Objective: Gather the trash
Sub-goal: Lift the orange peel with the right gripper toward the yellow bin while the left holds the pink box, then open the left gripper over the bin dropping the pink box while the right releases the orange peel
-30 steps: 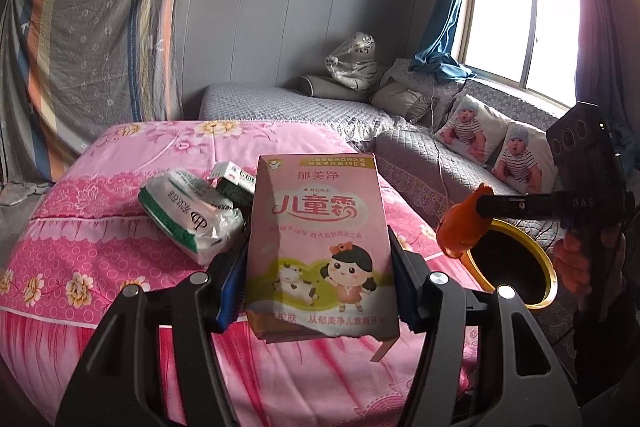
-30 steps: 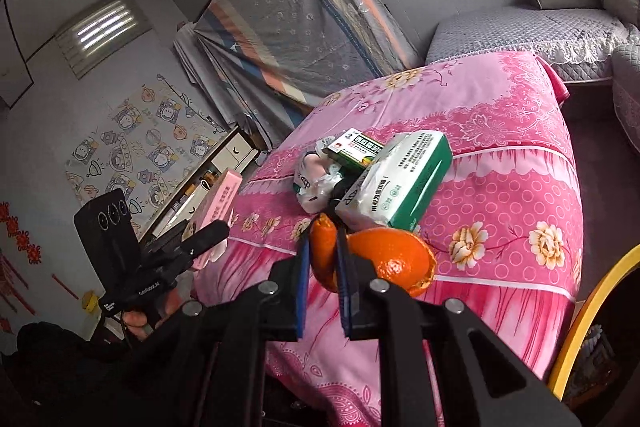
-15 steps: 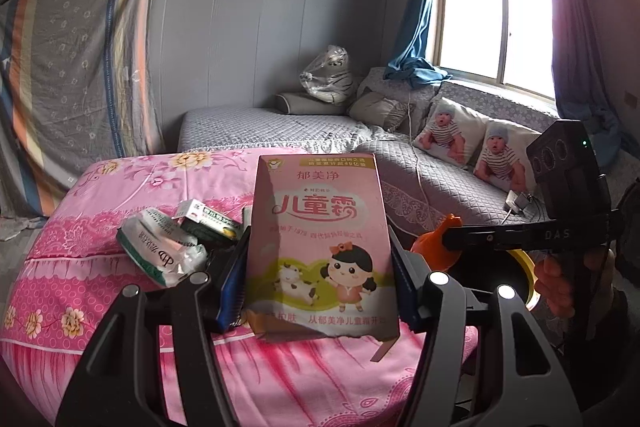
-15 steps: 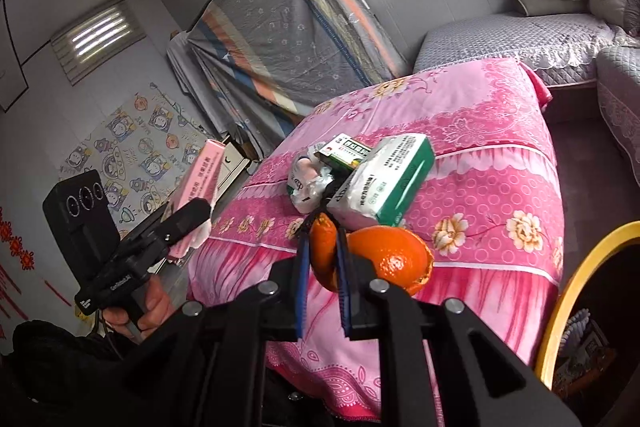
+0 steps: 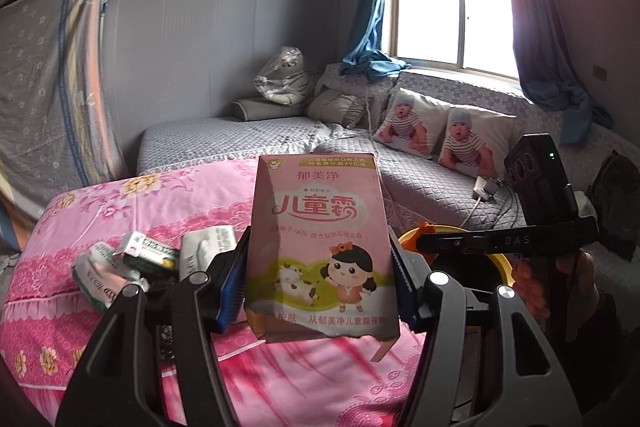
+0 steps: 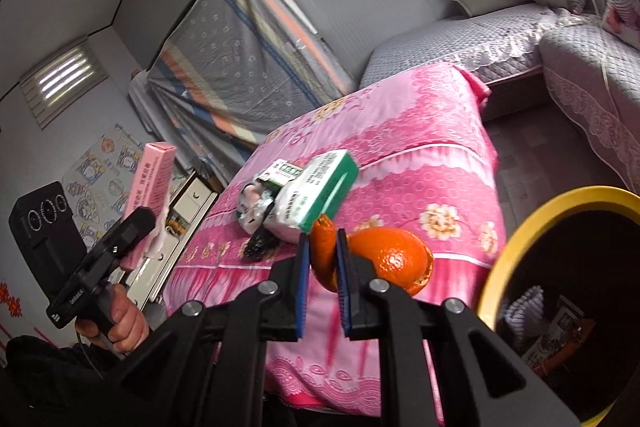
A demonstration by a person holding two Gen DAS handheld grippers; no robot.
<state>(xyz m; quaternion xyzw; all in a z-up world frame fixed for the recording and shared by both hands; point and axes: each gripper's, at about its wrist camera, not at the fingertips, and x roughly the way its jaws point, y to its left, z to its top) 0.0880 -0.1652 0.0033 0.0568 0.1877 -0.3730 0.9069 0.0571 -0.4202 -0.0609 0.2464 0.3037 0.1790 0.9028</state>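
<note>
A pink floral bed (image 6: 420, 131) carries a small heap of leftover packets and boxes (image 6: 308, 187). Beside its foot stands a yellow-rimmed bin (image 6: 504, 259). The left gripper (image 5: 320, 267), about half open, clamps an upright pink cream carton (image 5: 320, 239) above the bed. The right gripper (image 6: 323, 259), nearly closed, pinches orange peel (image 6: 384, 259) near the bin's rim.

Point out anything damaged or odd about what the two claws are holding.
The pink carton in the left claw has a torn bottom flap hanging loose. The right claw pinches only a flap of the orange peel, so the rest bulges off to one side.
</note>
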